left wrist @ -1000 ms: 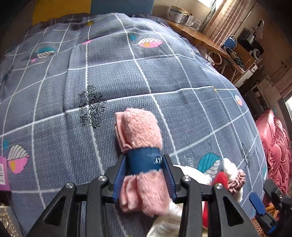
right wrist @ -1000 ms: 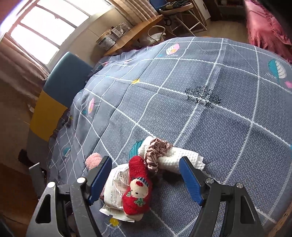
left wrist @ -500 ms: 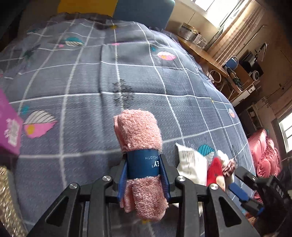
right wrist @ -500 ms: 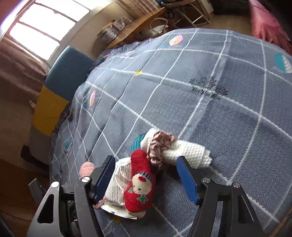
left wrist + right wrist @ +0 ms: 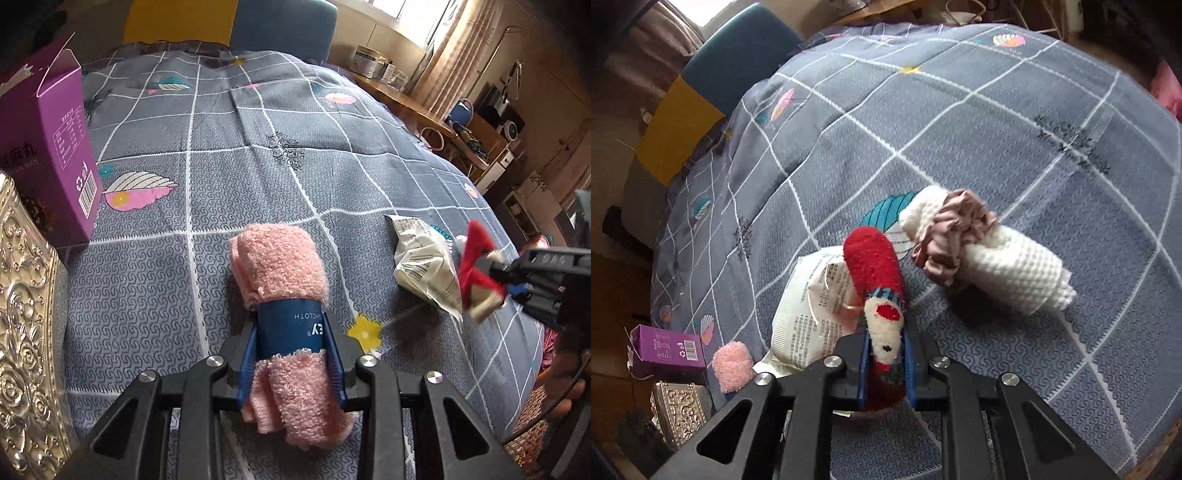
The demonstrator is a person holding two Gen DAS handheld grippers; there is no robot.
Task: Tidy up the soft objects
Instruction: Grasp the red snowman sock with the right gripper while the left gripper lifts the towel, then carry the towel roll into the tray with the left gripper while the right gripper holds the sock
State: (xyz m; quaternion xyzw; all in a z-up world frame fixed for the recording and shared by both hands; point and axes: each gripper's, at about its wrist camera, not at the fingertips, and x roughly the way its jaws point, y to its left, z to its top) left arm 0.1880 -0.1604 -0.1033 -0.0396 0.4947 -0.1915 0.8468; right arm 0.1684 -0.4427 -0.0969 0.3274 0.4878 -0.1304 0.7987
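Observation:
My left gripper is shut on a rolled pink towel with a blue paper band, held just above the grey checked bedspread. The towel's end also shows in the right wrist view. My right gripper is shut on a red and white fuzzy sock, which also shows in the left wrist view. A rolled white waffle cloth with a mauve scrunchie around it lies on the bed to the right of the sock.
A crinkled white packet lies under the sock; it also shows in the left wrist view. A purple carton and an embossed silver box stand at the bed's left edge. A desk is beyond.
My right gripper has closed on the red sock and lifted it. My left gripper has carried the pink towel left, toward the purple carton and silver box.

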